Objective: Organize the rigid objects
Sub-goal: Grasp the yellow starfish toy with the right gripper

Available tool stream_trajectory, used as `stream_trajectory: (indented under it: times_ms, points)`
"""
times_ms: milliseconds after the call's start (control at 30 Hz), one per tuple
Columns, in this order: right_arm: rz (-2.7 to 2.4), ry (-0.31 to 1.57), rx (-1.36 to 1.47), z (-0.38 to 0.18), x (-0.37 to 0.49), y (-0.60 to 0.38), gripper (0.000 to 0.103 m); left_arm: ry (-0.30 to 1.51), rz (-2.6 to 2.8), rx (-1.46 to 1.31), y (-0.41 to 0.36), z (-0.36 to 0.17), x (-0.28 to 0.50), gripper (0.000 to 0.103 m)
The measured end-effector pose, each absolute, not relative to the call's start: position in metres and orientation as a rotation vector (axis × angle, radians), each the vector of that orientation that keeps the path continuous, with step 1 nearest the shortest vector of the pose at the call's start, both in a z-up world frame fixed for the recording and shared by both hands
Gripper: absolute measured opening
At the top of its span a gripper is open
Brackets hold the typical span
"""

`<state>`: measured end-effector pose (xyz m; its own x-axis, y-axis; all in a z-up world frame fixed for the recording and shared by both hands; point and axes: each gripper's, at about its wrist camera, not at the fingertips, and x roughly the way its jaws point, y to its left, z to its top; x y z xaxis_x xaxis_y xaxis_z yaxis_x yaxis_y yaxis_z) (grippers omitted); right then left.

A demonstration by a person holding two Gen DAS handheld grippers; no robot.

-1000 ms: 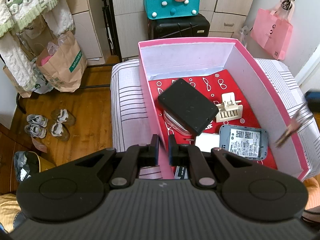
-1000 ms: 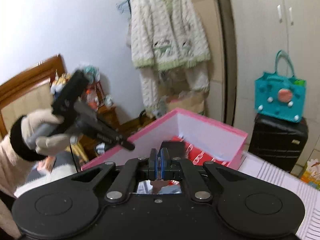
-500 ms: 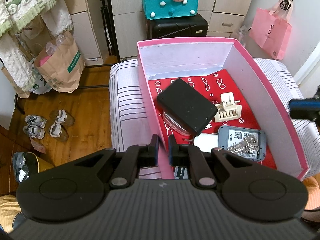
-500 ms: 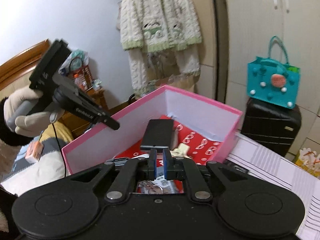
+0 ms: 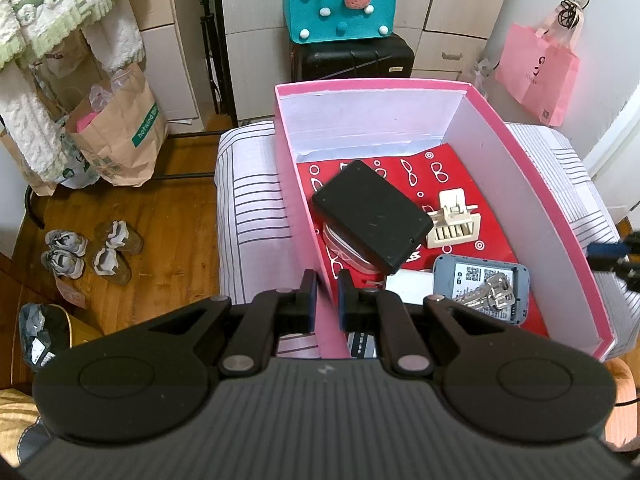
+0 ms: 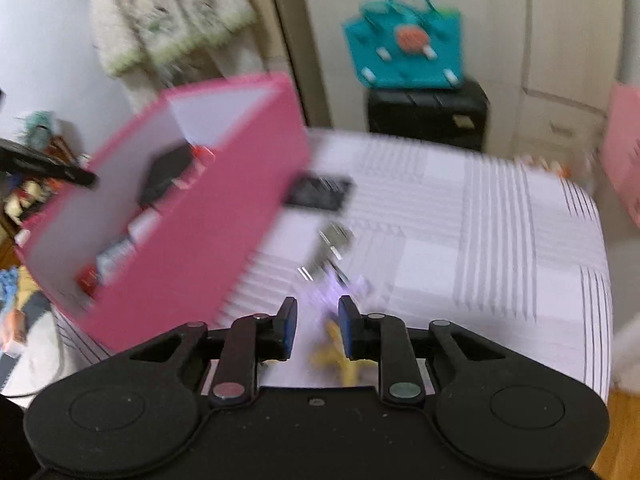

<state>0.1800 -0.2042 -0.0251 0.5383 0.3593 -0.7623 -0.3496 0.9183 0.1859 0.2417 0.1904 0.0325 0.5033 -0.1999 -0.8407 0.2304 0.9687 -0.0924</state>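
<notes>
While left gripper (image 5: pixel 325 295) pinches box wall (image 5: pixel 301 216), right gripper (image 6: pixel 317 322) apparently open.

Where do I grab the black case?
Take the black case by its raised near end: propped on the white container, that edge probably overhangs. Come from the near side, fingers above and below; the pink box wall and beige clip crowd its long sides.

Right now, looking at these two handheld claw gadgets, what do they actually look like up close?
Both are matte black plastic. The left claw sits ahead of a ribbed grey-black body with two round raised discs, and silver rivets pin its angled linkage arms. The right claw is built the same way, with a smoother, dusty body. The fingertips carry blue pads. No sleeves show, and whether any cable belongs to them is unclear.
</notes>
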Motion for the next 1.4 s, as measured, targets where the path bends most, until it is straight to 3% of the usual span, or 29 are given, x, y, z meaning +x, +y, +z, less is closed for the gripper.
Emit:
stream_trajectory:
  times_ms: [267, 433, 700, 867, 933, 1033, 1167, 1267, 1400]
  points:
    - [0.363, 0.968, 0.053, -0.055, 0.172, -0.220, 0.045, 1.011, -0.260, 0.030, 0.191, 0.033, 0.242, 0.010]
    - [0.388, 0.974, 0.029, -0.063, 0.176, -0.211, 0.049, 1.013, -0.260, 0.026, 0.192, 0.033, 0.242, 0.010]
    - [0.362, 0.911, -0.104, -0.067, 0.176, -0.189, 0.061, 1.012, -0.256, 0.034, 0.192, 0.033, 0.242, 0.010]
    - [0.375, 0.851, -0.152, -0.072, 0.177, -0.188, 0.081, 1.012, -0.255, 0.030, 0.191, 0.033, 0.242, 0.010]
    - [0.368, 0.837, -0.120, -0.076, 0.180, -0.195, 0.084, 1.012, -0.257, 0.032, 0.191, 0.032, 0.241, 0.010]
    - [0.352, 0.821, -0.118, -0.076, 0.179, -0.196, 0.083, 1.011, -0.255, 0.038, 0.190, 0.032, 0.241, 0.010]
    - [0.343, 0.802, -0.110, -0.071, 0.174, -0.195, 0.049, 1.012, -0.256, 0.037, 0.190, 0.031, 0.241, 0.010]
    - [0.338, 0.795, -0.070, -0.065, 0.174, -0.202, 0.043, 1.013, -0.258, 0.034, 0.190, 0.032, 0.241, 0.010]
    - [0.325, 0.820, -0.025, -0.065, 0.180, -0.211, 0.043, 1.013, -0.258, 0.033, 0.190, 0.031, 0.241, 0.010]
